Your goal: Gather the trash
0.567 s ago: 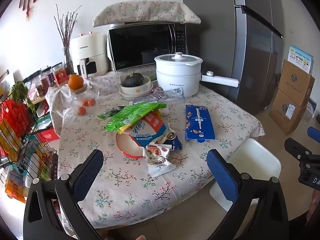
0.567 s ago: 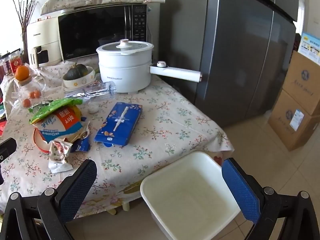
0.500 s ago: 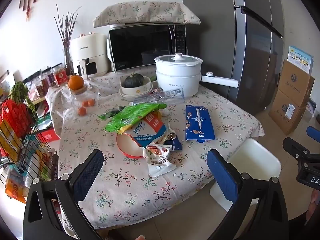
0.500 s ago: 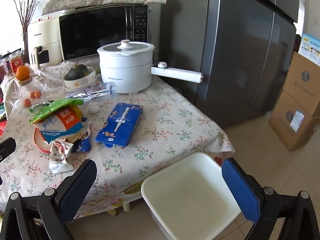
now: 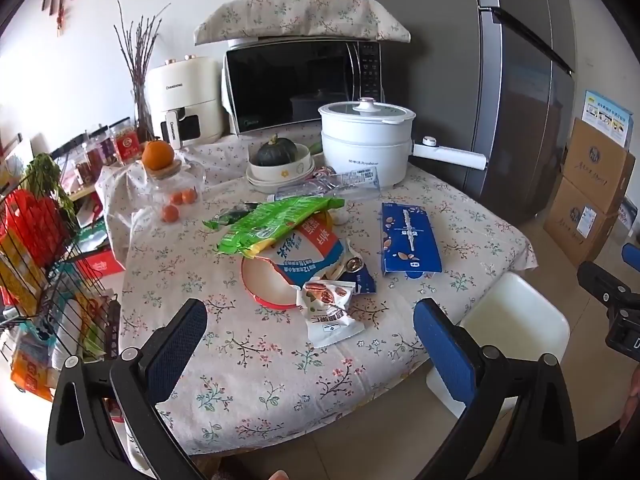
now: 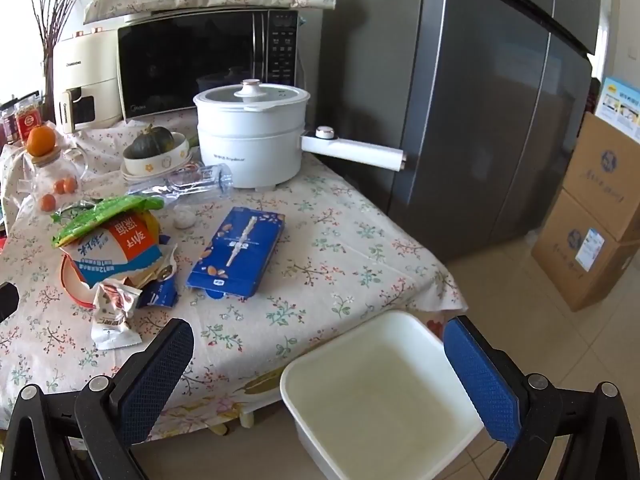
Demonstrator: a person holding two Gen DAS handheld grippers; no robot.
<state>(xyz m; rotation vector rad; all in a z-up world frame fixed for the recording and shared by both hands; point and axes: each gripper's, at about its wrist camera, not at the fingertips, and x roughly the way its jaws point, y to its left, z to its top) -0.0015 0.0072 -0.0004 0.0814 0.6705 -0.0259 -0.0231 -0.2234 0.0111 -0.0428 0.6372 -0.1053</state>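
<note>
A grey refrigerator stands at the right behind a table covered with a floral cloth, and cardboard boxes are stacked on the tiled floor at the far right. At the back of the table a black microwave sits under a matching floral cover, with a cream air fryer to its left. In front of the microwave stands a white electric pot, lid on, its handle pointing toward the refrigerator. A white bin sits on the floor just beside the table's near right corner, empty as far as can be seen. The trash lies in the middle of the table: a flat blue box to the right, apart from a heap made of a green bag overlapping a torn white, blue and orange bag, with a red-rimmed bowl partly under them. A clear plastic bottle lies on its side just in front of the pot. A crumpled white snack wrapper lies at the near edge of the heap. The left gripper hangs above the near side of the table with its fingers spread wide and nothing between them; the right gripper is likewise wide open and empty, above the table corner and the bin.
</note>
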